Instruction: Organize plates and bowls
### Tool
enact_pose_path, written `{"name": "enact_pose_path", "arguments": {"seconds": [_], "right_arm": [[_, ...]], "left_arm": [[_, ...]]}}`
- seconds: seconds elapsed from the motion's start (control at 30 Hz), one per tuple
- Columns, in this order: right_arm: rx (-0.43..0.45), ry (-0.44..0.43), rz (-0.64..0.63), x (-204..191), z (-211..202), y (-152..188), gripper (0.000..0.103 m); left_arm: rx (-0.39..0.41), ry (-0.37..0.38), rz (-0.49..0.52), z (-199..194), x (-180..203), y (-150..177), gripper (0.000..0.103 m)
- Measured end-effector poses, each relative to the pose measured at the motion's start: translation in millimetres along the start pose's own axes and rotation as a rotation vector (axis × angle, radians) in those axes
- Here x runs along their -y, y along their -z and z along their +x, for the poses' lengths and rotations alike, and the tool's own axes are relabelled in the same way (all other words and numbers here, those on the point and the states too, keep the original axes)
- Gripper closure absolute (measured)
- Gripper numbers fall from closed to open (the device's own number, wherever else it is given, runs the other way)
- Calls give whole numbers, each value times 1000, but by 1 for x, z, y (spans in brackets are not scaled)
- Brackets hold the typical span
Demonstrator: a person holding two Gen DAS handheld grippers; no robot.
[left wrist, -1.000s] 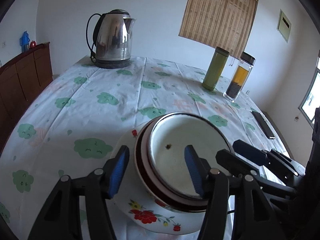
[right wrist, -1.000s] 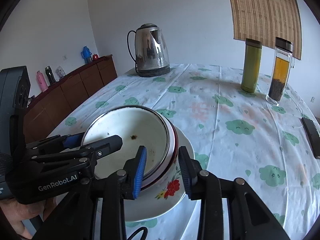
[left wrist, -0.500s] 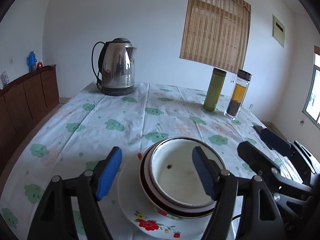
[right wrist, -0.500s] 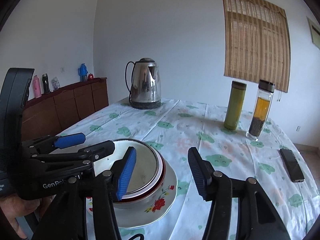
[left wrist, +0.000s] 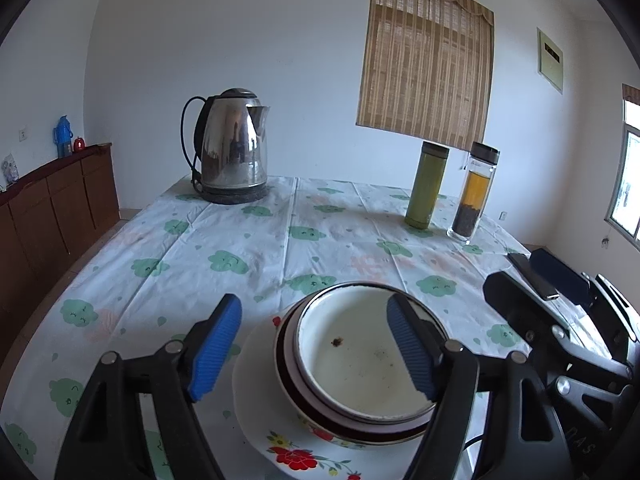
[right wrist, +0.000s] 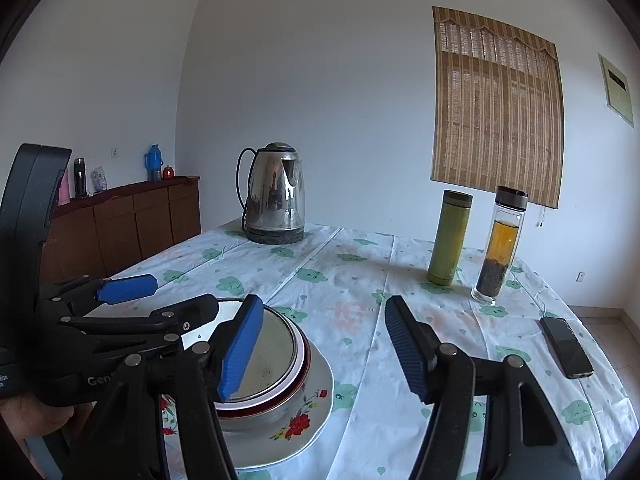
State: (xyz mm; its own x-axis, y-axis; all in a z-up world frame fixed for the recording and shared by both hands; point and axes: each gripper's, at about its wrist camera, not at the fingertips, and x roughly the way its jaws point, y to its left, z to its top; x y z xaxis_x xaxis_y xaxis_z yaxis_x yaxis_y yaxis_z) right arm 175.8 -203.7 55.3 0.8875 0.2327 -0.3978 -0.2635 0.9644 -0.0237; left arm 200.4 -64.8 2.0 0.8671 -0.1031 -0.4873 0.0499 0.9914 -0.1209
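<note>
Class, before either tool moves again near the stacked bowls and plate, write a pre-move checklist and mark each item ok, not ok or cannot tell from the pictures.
1. Bowls nested, sitting on the plate: ok.
2. Left tool open, holding nothing: ok.
3. Right tool open, holding nothing: ok.
4. Top bowl clean: not ok, a dark speck lies inside.
5. Phone away from the plate: ok, it lies apart toward the table edge.
6. Plate fully on the table: cannot tell, its near rim is hidden behind the tools.
</note>
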Motion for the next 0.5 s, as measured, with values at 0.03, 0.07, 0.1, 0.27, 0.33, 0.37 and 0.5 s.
{"name": "enact_pose_path", "arguments": {"seconds": [0.03, 0.07, 0.1, 0.27, 0.33, 0.37, 0.5], "right_arm": [[7, 2, 2, 0, -1, 0, 37], [13, 5, 2, 1, -2, 0, 37], [21, 10, 4, 2, -2, 0, 37], [45, 23, 21, 6, -5, -2, 37], [51, 29, 29, 8, -5, -2, 36], [53, 31, 32, 9, -5, -2, 36], [54, 38, 35, 11, -3, -1, 35]], "left_arm": [[3, -2, 2, 0, 1, 0, 23], [8, -5, 4, -1, 1, 0, 22], [13, -6, 6, -1, 1, 0, 20], [29, -8, 7, -4, 1, -1, 13], [26, -15, 14, -3, 2, -1, 12], [25, -18, 17, -2, 3, -1, 12], [22, -20, 19, -2, 3, -1, 12]]}}
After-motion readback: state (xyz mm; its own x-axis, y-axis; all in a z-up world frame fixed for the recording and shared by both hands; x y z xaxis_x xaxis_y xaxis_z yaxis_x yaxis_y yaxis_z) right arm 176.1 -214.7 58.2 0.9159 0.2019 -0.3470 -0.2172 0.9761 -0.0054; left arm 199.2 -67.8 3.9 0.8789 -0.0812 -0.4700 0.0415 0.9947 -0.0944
